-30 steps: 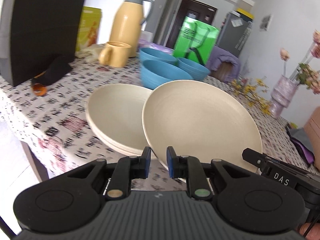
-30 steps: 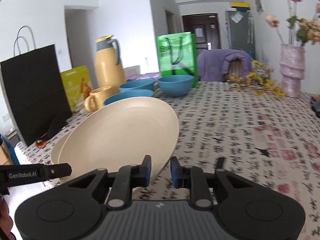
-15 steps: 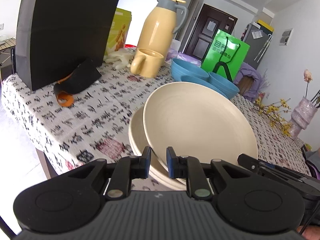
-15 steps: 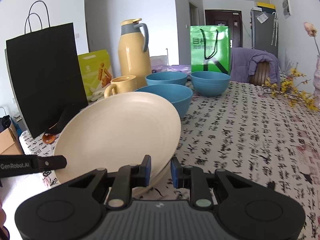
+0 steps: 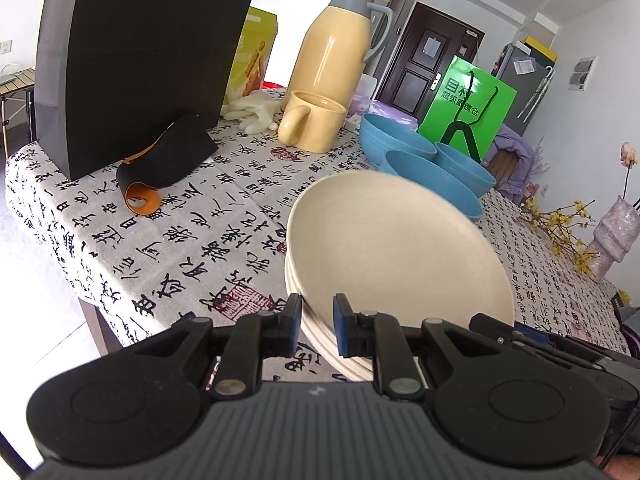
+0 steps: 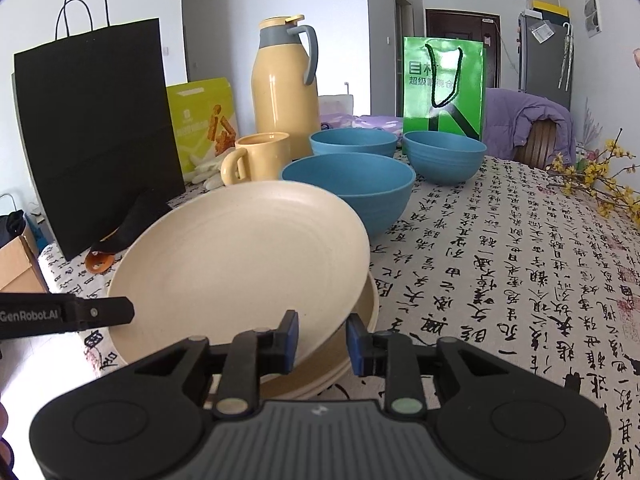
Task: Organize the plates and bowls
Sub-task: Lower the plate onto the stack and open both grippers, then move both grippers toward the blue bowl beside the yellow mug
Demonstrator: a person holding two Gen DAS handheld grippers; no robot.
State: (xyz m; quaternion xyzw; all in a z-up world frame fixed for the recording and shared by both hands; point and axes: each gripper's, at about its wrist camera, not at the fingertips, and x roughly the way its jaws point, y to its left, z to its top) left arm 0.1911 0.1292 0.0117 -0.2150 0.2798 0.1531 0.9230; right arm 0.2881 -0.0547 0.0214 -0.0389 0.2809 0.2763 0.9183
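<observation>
Jaws of the right gripper (image 6: 322,338) are opening off the round cream plate (image 6: 240,252), the left gripper (image 5: 316,322) pinching its six-o'clock rim.

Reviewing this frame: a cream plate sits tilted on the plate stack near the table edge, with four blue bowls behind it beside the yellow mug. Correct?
Not quite: there are three round blue bowls, not four, as the right wrist view shows. The cream plate does sit tilted on the plate stack, and the yellow mug stands beside the bowls.
</observation>
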